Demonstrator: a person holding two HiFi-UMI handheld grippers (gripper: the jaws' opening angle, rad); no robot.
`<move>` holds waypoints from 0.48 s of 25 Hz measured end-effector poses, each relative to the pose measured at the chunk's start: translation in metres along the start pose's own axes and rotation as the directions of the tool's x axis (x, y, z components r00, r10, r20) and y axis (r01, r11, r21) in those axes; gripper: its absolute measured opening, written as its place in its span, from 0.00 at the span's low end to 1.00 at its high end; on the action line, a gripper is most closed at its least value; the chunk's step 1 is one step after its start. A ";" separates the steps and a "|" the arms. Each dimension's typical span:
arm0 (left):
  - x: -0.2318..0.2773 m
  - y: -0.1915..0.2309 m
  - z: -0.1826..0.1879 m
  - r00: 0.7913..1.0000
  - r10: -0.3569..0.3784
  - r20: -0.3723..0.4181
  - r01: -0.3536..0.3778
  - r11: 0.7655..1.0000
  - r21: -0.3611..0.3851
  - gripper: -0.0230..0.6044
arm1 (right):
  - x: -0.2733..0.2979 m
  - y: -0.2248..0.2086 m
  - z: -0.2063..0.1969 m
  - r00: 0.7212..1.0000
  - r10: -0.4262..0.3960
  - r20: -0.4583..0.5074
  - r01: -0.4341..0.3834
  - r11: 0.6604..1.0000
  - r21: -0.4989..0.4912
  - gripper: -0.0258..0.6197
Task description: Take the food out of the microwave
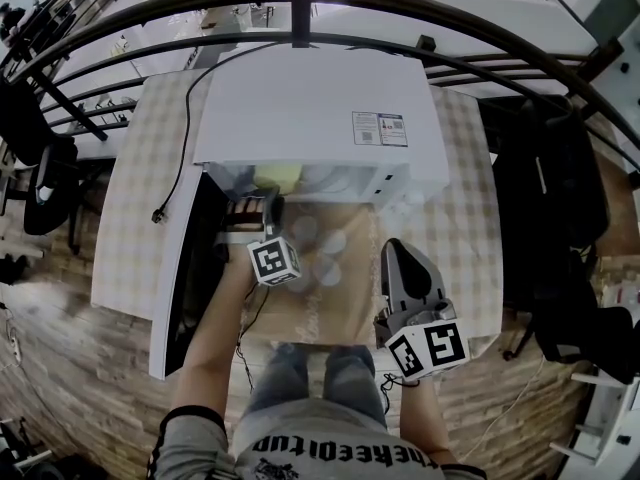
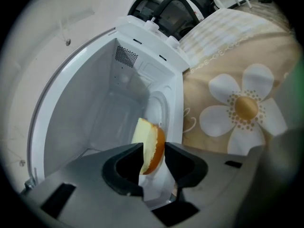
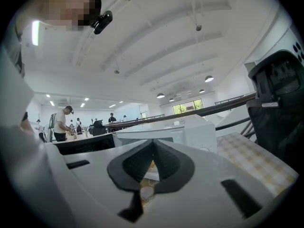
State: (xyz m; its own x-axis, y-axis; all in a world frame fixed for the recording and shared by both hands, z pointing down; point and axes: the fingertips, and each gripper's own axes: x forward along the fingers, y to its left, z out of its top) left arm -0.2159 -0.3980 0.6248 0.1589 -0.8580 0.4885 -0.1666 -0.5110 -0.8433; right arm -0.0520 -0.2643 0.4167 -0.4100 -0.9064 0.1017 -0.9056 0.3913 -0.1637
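The white microwave (image 1: 310, 108) stands on the table with its door (image 1: 180, 268) swung open to the left. Inside lies the food, a pale yellow bun slice with an orange crust (image 2: 151, 144), also visible from above (image 1: 278, 178). My left gripper (image 2: 154, 146) reaches into the cavity (image 2: 109, 108) and is rolled on its side. Its jaws stand apart with the bun between the fingertips, and I see no squeeze on it. My right gripper (image 1: 393, 246) hovers over the table in front of the microwave (image 3: 190, 132). It (image 3: 153, 144) is shut and holds nothing.
A beige cloth with white flowers (image 2: 242, 108) covers the table in front of the microwave. A black power cable (image 1: 185, 138) runs along the microwave's left side. Dark office chairs (image 1: 560, 198) stand to the right, and a railing (image 1: 300, 8) runs behind.
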 end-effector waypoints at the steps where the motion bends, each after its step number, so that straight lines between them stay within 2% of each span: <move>1: 0.001 0.000 0.000 1.000 0.003 -0.005 -0.003 1.000 0.009 0.25 | -0.001 -0.001 -0.001 1.000 -0.002 -0.002 0.002 1.000 0.001 0.05; 6: 0.007 -0.003 -0.001 1.000 -0.009 -0.018 0.010 1.000 0.028 0.25 | -0.003 -0.005 -0.003 1.000 -0.011 -0.007 0.011 1.000 0.000 0.05; 9: 0.010 -0.005 -0.007 0.999 -0.015 -0.050 0.017 0.999 0.046 0.30 | -0.003 -0.007 -0.003 1.000 -0.015 -0.007 0.015 1.000 0.000 0.05; 12: 0.011 -0.005 -0.008 0.999 -0.012 -0.050 0.015 0.999 0.053 0.30 | -0.003 -0.008 -0.004 1.000 -0.020 -0.010 0.020 1.000 -0.001 0.05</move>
State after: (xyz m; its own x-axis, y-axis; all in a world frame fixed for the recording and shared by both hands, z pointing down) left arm -0.2210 -0.4046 0.6363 0.1118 -0.8532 0.5095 -0.1129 -0.5203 -0.8465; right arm -0.0438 -0.2639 0.4219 -0.3925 -0.9125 0.1151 -0.9139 0.3728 -0.1609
